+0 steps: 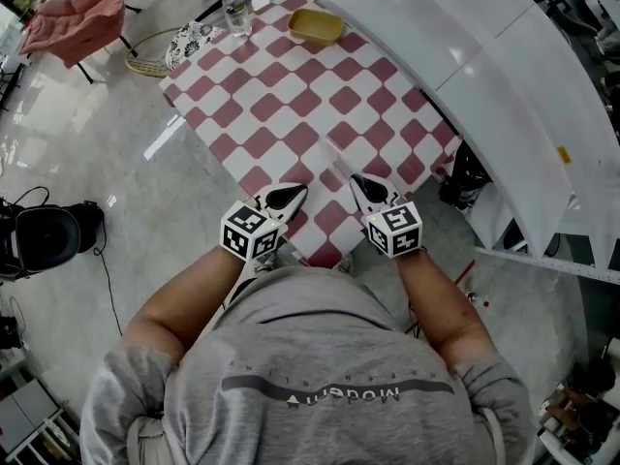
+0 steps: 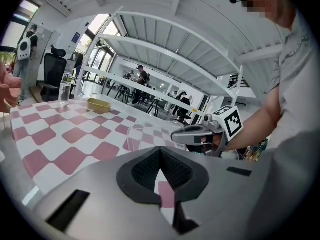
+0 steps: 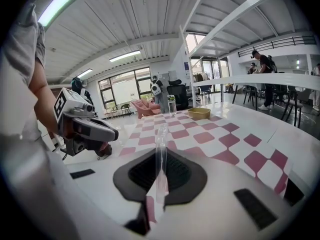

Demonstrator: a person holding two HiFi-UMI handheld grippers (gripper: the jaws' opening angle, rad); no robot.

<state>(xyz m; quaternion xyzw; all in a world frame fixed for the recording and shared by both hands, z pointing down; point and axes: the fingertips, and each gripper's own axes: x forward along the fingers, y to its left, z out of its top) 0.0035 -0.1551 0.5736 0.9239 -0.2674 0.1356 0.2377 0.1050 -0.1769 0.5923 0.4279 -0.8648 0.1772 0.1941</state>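
While the left gripper (image 1: 287,198) hangs beside it with its jaws pressed together on nothing, the right gripper (image 1: 363,184) has its jaws narrowed onto the thin wall of a clear cup (image 2: 137,138). One pad sits inside the rim and the other outside. The cup stands upright on the checkered bench (image 1: 291,95), right at the tip of the right gripper and just ahead and to the right of the left one. It is close to the bench's near edge. A yellow bowl (image 1: 315,25) and a glass (image 1: 235,13) sit well ahead of both grippers, at the far end.

The step in hand looks like securing the pinch on the cup's wall. The wall is thin and probably flexes, so any lift from here calls for a gentle, steady squeeze. The wrist should stay level so the cup hangs straight rather than swinging on the pinch. The left gripper would need to open before it could help.
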